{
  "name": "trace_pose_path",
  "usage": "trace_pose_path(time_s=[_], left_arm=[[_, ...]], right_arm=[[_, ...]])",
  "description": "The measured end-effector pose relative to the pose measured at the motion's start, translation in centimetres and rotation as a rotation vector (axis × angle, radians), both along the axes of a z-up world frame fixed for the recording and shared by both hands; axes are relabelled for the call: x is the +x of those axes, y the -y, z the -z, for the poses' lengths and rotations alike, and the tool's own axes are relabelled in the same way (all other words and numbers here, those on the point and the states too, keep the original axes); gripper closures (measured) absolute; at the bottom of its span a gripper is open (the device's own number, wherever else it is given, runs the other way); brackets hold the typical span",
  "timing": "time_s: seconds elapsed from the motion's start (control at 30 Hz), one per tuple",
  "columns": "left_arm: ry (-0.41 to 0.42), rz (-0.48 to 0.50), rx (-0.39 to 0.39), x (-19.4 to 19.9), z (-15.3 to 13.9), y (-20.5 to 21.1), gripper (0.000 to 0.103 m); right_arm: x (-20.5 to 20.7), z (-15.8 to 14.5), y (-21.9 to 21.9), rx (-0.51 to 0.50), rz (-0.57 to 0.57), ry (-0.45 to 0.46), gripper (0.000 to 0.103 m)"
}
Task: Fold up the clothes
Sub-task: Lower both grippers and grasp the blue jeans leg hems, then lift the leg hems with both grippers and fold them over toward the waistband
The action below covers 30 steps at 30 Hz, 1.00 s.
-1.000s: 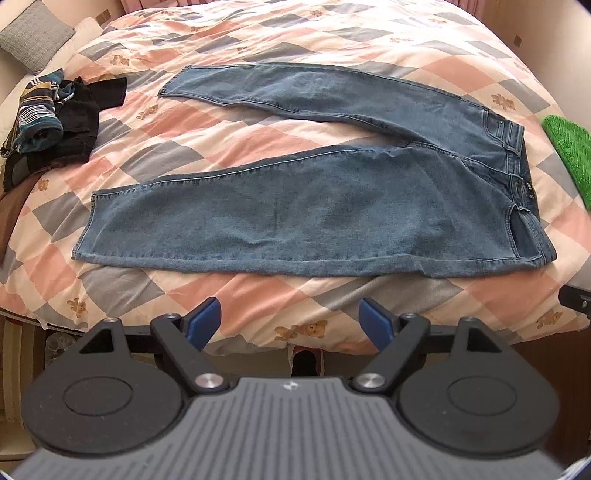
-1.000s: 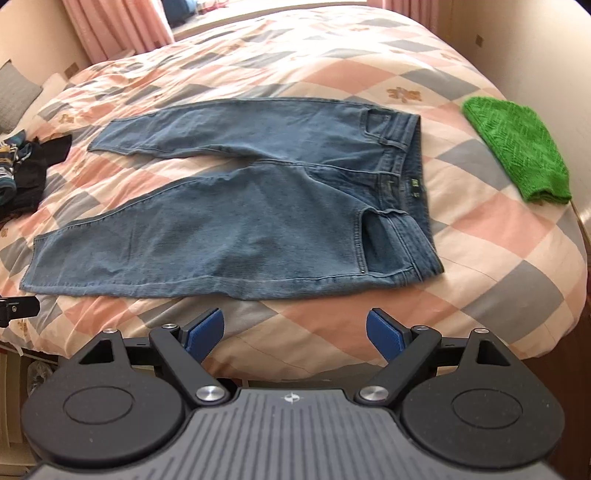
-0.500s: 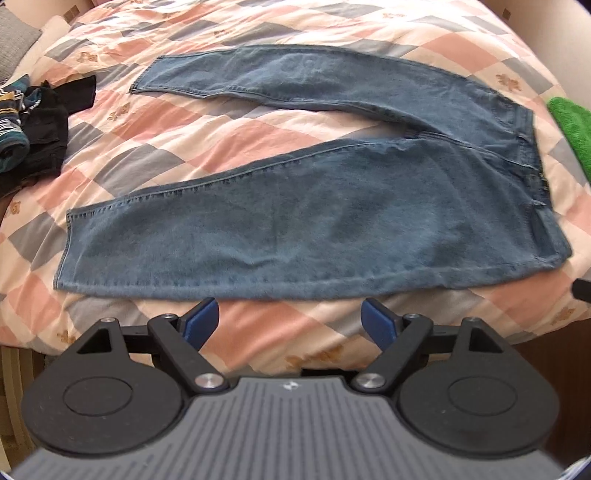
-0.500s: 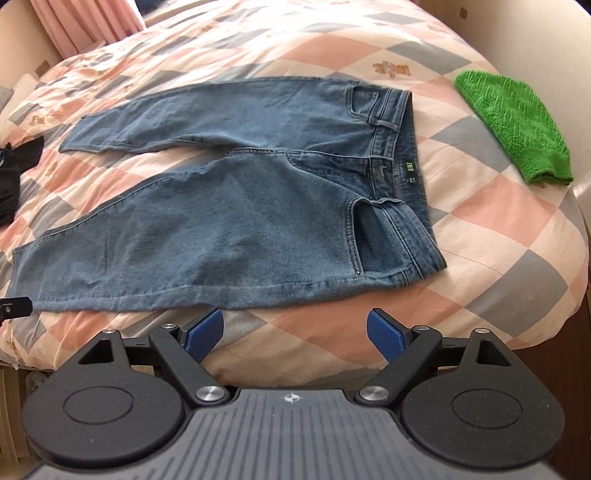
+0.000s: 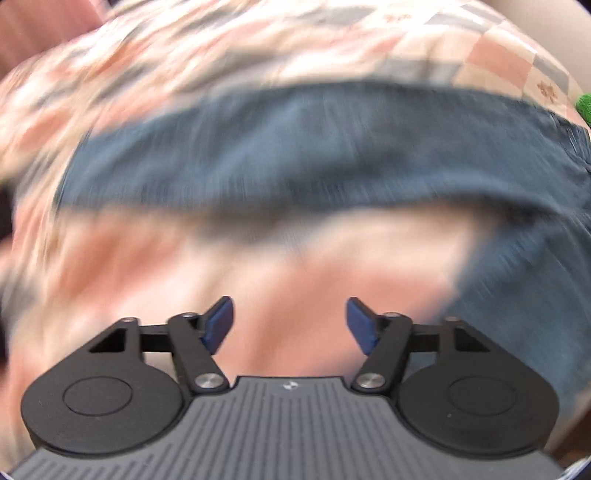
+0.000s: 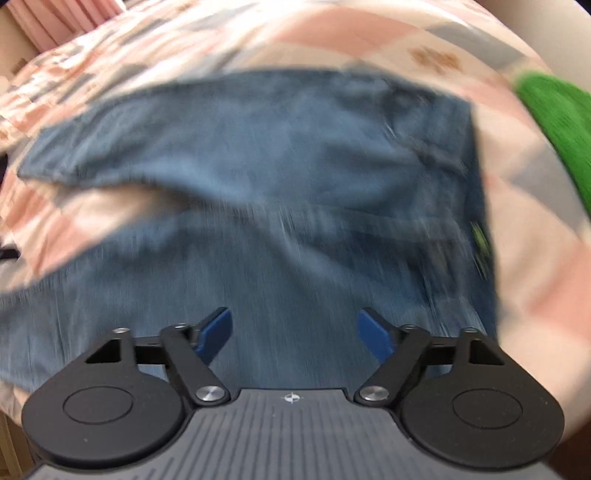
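Blue jeans (image 6: 280,206) lie flat on the checked bed cover, waistband to the right, both views blurred by motion. In the left wrist view the far leg of the jeans (image 5: 295,155) runs across the middle, and my left gripper (image 5: 290,325) hovers open over the bare pink cover between the two legs. In the right wrist view my right gripper (image 6: 293,334) is open low over the seat and thigh of the jeans. Nothing is between the fingers of either gripper.
A green knitted garment (image 6: 557,129) lies on the bed cover (image 6: 532,258) right of the waistband; its edge (image 5: 585,109) shows at the far right of the left wrist view. Pink curtains (image 6: 55,22) hang behind the bed.
Both grippers have moved quickly forward and down from beyond the bed's edge to low over the jeans. The jaws of both stay open.
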<state>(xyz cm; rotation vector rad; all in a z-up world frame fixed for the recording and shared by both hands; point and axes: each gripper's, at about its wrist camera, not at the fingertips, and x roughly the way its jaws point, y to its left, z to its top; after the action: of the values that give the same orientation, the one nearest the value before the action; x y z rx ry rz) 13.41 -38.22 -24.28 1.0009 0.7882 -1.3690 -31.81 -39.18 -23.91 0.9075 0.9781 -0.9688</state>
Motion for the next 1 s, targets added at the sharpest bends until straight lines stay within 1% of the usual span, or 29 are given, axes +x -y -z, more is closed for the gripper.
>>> trace_pose_path(time_s=[0.03, 0.07, 0.1, 0.13, 0.17, 0.2, 0.23, 0.3, 0.33, 0.37, 0.43, 0.47, 0.5, 0.53, 0.57, 0.6, 0.63, 0.67, 0.7, 0.73, 0.77, 0.8, 0.83, 0.9, 1.0], left_arm=[[0.018, 0.058, -0.034, 1.1, 0.4, 2.6, 0.059], [0.037, 0.118, -0.065, 2.2, 0.8, 5.1, 0.061], [0.049, 0.175, -0.085, 3.2, 1.2, 7.4, 0.066], [0.060, 0.232, -0.103, 4.2, 1.6, 9.6, 0.067], [0.071, 0.290, -0.120, 5.1, 2.0, 11.9, 0.067], [0.069, 0.317, -0.112, 5.6, 2.6, 13.0, 0.066], [0.064, 0.335, -0.098, 5.9, 3.2, 13.8, 0.057], [0.053, 0.371, -0.068, 6.5, 4.4, 15.4, 0.044], [0.048, 0.389, -0.054, 6.8, 5.0, 16.1, 0.039], [0.043, 0.407, -0.039, 7.1, 5.6, 16.9, 0.038], [0.032, 0.444, -0.009, 7.8, 6.7, 18.5, 0.032], [0.027, 0.462, 0.006, 8.1, 7.3, 19.3, 0.032], [0.022, 0.480, 0.021, 8.4, 7.9, 20.1, 0.032], [0.016, 0.498, 0.035, 8.7, 8.5, 20.9, 0.036], [0.011, 0.516, 0.050, 9.0, 9.1, 21.7, 0.039], [0.006, 0.534, 0.065, 9.3, 9.7, 22.4, 0.049], [0.000, 0.552, 0.080, 9.6, 10.3, 23.2, 0.063], [0.018, 0.568, 0.080, 9.4, 10.4, 23.0, 0.068], [0.042, 0.584, 0.074, 9.0, 10.4, 22.5, 0.082], [0.097, 0.613, 0.062, 8.3, 10.3, 21.7, 0.093], [0.160, 0.645, 0.048, 7.5, 10.2, 20.9, 0.095], [0.217, 0.667, 0.029, 6.9, 10.0, 20.0, 0.099], [0.259, 0.667, 0.001, 6.5, 9.5, 19.2, 0.099], [0.312, 0.601, -0.088, 5.9, 7.5, 17.0, 0.099], [0.385, 0.484, -0.217, 5.1, 3.9, 12.2, 0.099]], right_arm=[[0.7, 0.3, 1.9, -0.029, -0.032, 0.011, 0.035], [1.3, 0.7, 3.8, -0.059, -0.065, 0.021, 0.041], [2.1, 0.9, 5.7, -0.091, -0.101, 0.020, 0.049], [2.7, 1.2, 7.7, -0.120, -0.139, 0.013, 0.054], [3.4, 1.5, 9.6, -0.150, -0.177, 0.008, 0.055], [4.0, 1.8, 11.5, -0.181, -0.215, 0.003, 0.058], [4.5, 2.0, 13.3, -0.209, -0.253, -0.006, 0.058], [5.5, 2.6, 16.6, -0.239, -0.314, -0.022, 0.057], [5.7, 2.9, 18.0, -0.248, -0.330, -0.020, 0.053], [6.0, 3.1, 19.4, -0.256, -0.346, -0.018, 0.050], [6.5, 3.6, 21.8, -0.261, -0.374, -0.023, 0.037], [6.8, 3.8, 22.8, -0.260, -0.397, -0.026, 0.035], [6.8, 4.1, 23.8, -0.249, -0.422, -0.031, 0.029], [7.0, 4.5, 24.6, -0.226, -0.444, -0.037, 0.025], [7.3, 4.9, 25.4, -0.202, -0.466, -0.044, 0.025], [7.3, 5.4, 25.9, -0.166, -0.494, -0.049, 0.025], [7.4, 6.0, 26.2, -0.133, -0.520, -0.061, 0.025], [7.3, 6.6, 26.2, -0.089, -0.538, -0.061, 0.025], [7.2, 7.3, 26.3, -0.044, -0.555, -0.059, 0.032], [7.0, 7.7, 26.4, -0.024, -0.565, -0.063, 0.045], [6.9, 7.9, 26.2, -0.029, -0.569, -0.076, 0.054], [6.6, 7.8, 26.4, -0.022, -0.559, -0.065, 0.073], [6.2, 7.5, 26.4, -0.017, -0.539, -0.051, 0.085], [6.0, 6.4, 25.3, -0.079, -0.552, -0.067, 0.090], [6.1, 3.9, 21.4, -0.241, -0.545, -0.121, 0.092]])
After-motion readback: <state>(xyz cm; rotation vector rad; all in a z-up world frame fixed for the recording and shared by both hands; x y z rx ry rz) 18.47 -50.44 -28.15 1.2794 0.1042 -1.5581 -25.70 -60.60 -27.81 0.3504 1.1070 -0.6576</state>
